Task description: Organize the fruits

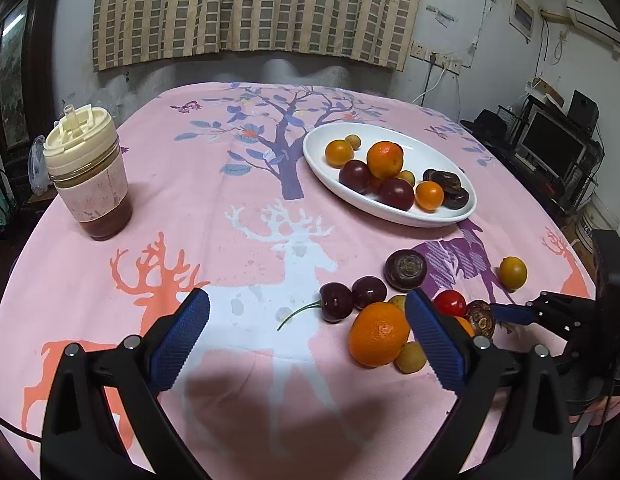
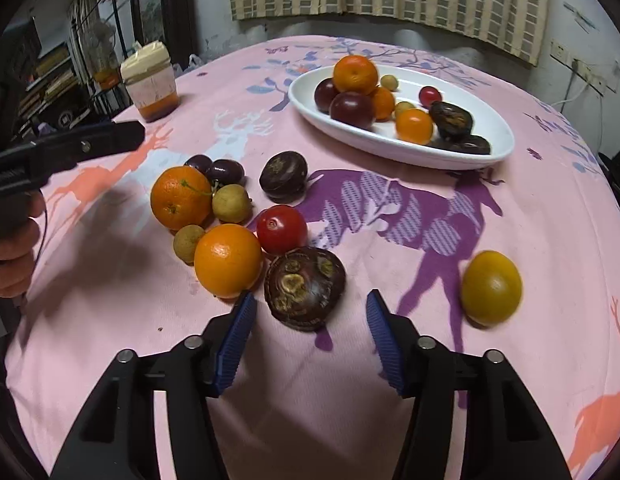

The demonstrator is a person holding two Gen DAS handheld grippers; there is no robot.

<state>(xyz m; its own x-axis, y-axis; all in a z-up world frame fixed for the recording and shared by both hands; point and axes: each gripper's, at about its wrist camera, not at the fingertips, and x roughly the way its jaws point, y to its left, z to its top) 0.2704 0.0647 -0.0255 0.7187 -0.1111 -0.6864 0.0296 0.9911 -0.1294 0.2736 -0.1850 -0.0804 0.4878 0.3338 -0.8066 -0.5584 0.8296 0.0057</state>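
A white oval plate (image 1: 317, 156) (image 2: 306, 108) holds several fruits: oranges, dark plums, small yellow ones, dark brown ones. Loose fruit lies on the pink tablecloth in front of it. My right gripper (image 2: 310, 312) is open, its jaws on either side of a dark brown water chestnut (image 2: 305, 286), close behind it. An orange (image 2: 228, 260) and a red tomato (image 2: 282, 229) touch that chestnut. My left gripper (image 1: 308, 308) is open and empty above the cloth, with cherries (image 1: 335, 302) and an orange (image 1: 378, 334) near its right finger (image 1: 433, 340).
A lidded jar of brown drink (image 1: 90, 176) (image 2: 152, 80) stands at the table's far left. A yellow fruit (image 2: 490, 287) (image 1: 512, 273) lies apart at the right. Another dark chestnut (image 2: 284, 176) and longans (image 2: 232, 203) lie among the loose fruit. Shelves and a monitor surround the table.
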